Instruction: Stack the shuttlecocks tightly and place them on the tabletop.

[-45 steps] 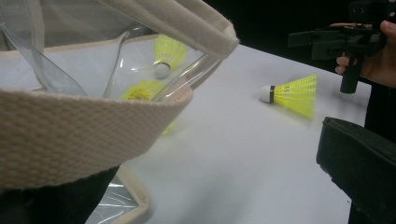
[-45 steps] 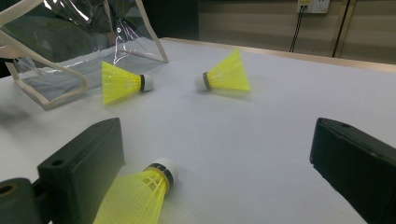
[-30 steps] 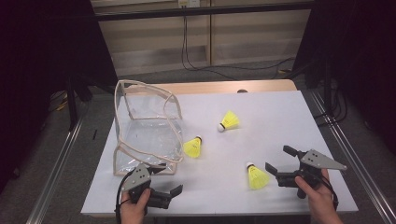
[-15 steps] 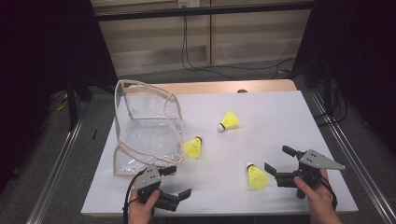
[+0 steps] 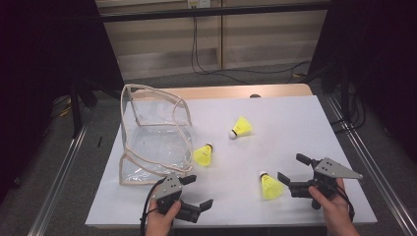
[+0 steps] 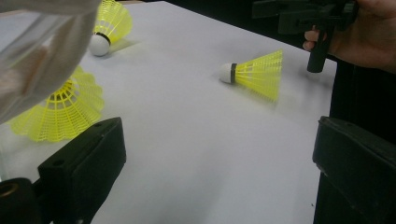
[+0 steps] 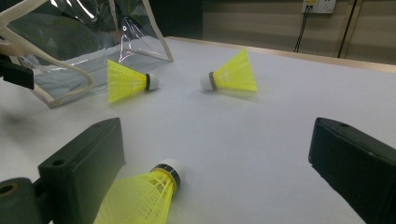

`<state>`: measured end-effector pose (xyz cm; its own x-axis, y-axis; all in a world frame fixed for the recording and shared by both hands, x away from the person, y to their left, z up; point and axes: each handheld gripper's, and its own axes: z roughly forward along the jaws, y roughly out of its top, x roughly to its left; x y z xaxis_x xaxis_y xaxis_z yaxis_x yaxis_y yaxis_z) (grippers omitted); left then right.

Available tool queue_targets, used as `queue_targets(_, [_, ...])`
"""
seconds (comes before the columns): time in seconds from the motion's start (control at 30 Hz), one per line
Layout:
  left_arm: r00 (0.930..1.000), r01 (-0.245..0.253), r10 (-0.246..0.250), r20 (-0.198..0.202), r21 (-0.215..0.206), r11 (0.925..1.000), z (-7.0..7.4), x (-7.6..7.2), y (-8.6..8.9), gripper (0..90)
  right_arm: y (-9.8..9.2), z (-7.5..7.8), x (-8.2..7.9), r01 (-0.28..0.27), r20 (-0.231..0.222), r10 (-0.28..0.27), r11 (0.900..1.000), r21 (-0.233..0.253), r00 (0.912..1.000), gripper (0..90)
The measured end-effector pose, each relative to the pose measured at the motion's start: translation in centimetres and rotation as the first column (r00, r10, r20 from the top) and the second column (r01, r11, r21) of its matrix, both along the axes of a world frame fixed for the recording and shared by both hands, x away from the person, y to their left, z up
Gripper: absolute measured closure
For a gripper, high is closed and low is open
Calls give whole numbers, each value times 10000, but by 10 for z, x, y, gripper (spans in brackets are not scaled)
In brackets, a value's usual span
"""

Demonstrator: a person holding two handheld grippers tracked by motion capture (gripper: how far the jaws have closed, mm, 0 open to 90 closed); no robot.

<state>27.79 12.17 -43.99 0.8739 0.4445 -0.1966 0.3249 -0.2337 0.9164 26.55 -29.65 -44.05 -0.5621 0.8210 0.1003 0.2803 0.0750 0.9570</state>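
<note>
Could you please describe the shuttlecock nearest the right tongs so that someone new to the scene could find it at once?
Start from the white table and go to its near right part, where the right tongs stand open. The nearest shuttlecock lies on its side just in front of them. Unlike the other two shuttlecocks, it lies far from the clear bag.

Three yellow shuttlecocks with white cork heads lie on their sides. The nearest shuttlecock [image 5: 269,186] lies just ahead of the right claw [image 5: 291,170], between its open jaws in the right claw's view, cork pointing away. The middle shuttlecock [image 5: 203,154] lies ahead of the left claw [image 5: 197,191], beside the clear bag [image 5: 152,140]. The far shuttlecock [image 5: 241,127] lies well beyond both claws.
</note>
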Motion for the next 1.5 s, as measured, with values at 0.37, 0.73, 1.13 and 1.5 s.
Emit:
queue_targets(0.37, [9998,-186,184,83,257,9995,1,1,-15,27,-1,0,0,104,22,-104,9999,15,9999,28])
queue_targets(0.73, [9989,-469,464,115,555,9974,2,1,-34,29,-1,1,0,170,52,-170,9999,-9,9998,28])
queue_targets(1.13, [9945,-1027,1042,-137,868,9909,0,5,-51,28,-1,1,-1,195,69,-195,9998,30,9998,28])
queue_targets(1.5, [9889,-1423,1459,-273,1066,9841,-3,12,-70,45,-1,2,-1,158,116,-157,9999,-40,9998,28])
